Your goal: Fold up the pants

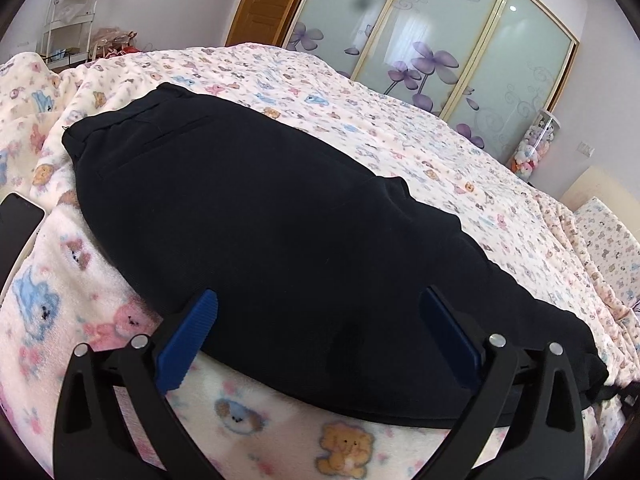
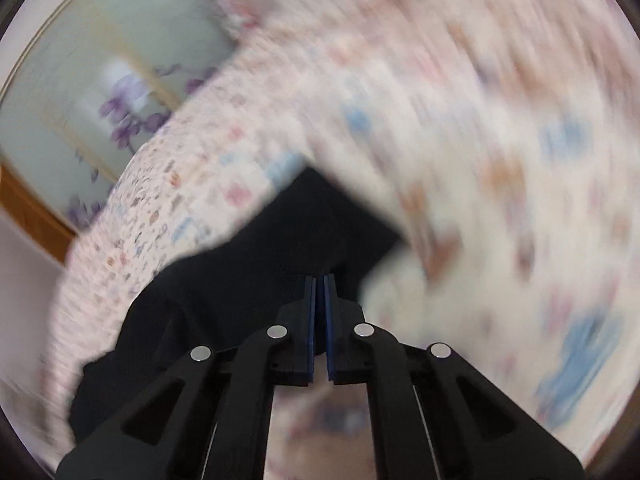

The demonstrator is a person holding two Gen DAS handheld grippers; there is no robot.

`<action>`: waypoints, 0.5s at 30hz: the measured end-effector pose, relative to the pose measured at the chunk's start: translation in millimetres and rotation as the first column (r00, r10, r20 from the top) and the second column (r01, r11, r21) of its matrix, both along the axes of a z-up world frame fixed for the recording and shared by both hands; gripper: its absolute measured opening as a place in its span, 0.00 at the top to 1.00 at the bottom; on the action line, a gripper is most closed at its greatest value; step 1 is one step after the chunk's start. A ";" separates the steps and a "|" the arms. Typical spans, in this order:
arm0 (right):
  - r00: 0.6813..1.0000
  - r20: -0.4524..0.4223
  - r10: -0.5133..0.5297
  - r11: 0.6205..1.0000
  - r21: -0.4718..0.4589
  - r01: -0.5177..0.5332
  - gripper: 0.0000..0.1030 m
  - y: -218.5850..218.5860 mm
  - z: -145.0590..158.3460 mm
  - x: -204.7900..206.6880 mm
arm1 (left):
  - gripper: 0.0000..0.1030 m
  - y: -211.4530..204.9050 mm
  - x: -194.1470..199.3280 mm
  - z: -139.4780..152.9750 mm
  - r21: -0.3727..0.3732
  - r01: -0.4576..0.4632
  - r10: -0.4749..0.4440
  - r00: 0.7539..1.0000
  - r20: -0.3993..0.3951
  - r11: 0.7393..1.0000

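Right wrist: tongs (image 2: 319,284) seemingly on pants (image 2: 240,280) edge

Left wrist view: camera sits low and close over the near edge of the bed, looking forward along the left gripper (image 1: 320,300), whose two blue fingers frame the bottom of the frame. It faces across the black pants (image 1: 256,216) and the bear-print blanket (image 1: 360,92) toward the flowered sliding wardrobe doors (image 1: 440,52) and a wooden door (image 1: 268,4) on the far wall.

Right wrist view: camera rolled sideways, heavily motion-blurred, very close to the fabric, looking along the right gripper (image 2: 319,280).

Shared between views: the pants (image 2: 240,280), the blanket (image 2: 480,120), the wardrobe doors (image 2: 100,92), here at upper left.
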State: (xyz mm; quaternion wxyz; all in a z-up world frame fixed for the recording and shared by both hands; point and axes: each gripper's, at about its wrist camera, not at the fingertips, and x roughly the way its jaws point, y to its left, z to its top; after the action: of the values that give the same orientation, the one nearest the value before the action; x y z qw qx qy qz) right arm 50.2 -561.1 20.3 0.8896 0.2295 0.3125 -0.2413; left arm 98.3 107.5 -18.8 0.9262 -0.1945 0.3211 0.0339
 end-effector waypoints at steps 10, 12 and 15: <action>0.993 -0.068 -0.095 0.995 -0.042 0.092 0.95 -56.4 -42.7 31.7 | 0.02 0.2 1.7 -2.5 -0.009 0.006 -0.006 1.000 -0.001 1.000; 0.993 -0.043 -0.107 0.993 0.053 0.109 0.90 -70.6 -46.9 21.5 | 0.02 -0.1 1.9 -2.7 -0.006 0.006 -0.006 1.000 -0.003 1.000; 0.983 0.050 -0.179 0.982 0.075 0.175 0.71 -75.4 -18.7 -4.0 | 0.02 -0.5 2.9 -2.9 -0.001 0.003 -0.003 1.000 -0.007 1.000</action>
State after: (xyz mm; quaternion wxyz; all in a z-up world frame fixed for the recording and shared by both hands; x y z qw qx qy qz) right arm 46.2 -636.5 1.5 0.8645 0.2943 0.2738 -0.3017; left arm 101.2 107.0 -21.7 0.9250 -0.1944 0.3247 0.0330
